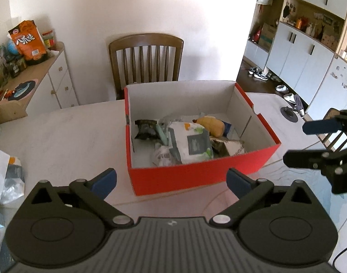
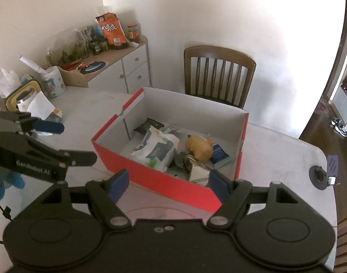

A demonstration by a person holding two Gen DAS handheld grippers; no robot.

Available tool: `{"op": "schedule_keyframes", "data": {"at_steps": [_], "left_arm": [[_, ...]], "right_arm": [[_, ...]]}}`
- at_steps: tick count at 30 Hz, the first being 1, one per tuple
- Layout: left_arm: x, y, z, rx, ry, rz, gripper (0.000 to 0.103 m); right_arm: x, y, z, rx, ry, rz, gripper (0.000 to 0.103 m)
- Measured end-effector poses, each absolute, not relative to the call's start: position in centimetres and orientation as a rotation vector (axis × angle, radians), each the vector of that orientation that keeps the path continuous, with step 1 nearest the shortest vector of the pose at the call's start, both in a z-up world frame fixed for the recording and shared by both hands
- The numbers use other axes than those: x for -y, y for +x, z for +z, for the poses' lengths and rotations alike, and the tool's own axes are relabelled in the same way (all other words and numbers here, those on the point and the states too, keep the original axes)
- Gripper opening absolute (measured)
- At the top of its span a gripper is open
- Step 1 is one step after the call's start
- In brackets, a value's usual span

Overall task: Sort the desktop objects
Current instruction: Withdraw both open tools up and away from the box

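Both tools, left (image 1: 171, 180) and right (image 2: 170, 185), spread apart and empty, just short of the red box (image 1: 173, 177).

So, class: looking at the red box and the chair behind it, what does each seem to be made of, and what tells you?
Red box: likely cardboard, matte red outside, plain white inside; thin folded walls with cut edges.
Chair: apparently wood, brown with a slight sheen; slatted back with a curved top rail.

white table (image 1: 59, 136); red box (image 1: 196, 177); plastic bag (image 1: 5, 177)
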State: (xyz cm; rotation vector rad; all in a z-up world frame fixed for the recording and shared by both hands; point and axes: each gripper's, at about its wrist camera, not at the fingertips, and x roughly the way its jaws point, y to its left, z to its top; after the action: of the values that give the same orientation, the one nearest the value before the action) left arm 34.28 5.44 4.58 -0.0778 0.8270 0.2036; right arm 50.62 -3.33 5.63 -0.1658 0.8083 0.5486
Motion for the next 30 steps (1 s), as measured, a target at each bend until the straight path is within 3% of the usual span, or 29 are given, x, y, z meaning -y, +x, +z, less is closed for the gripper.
{"op": "schedule_keyframes", "data": {"at_steps": [30], "left_arm": [[-2.6,29.1,4.5,-0.837,-0.083,0.204,0.103]], "right_arm": [[5.1,47.2,5.4,-0.817,-0.074,0.529,0.078]]}}
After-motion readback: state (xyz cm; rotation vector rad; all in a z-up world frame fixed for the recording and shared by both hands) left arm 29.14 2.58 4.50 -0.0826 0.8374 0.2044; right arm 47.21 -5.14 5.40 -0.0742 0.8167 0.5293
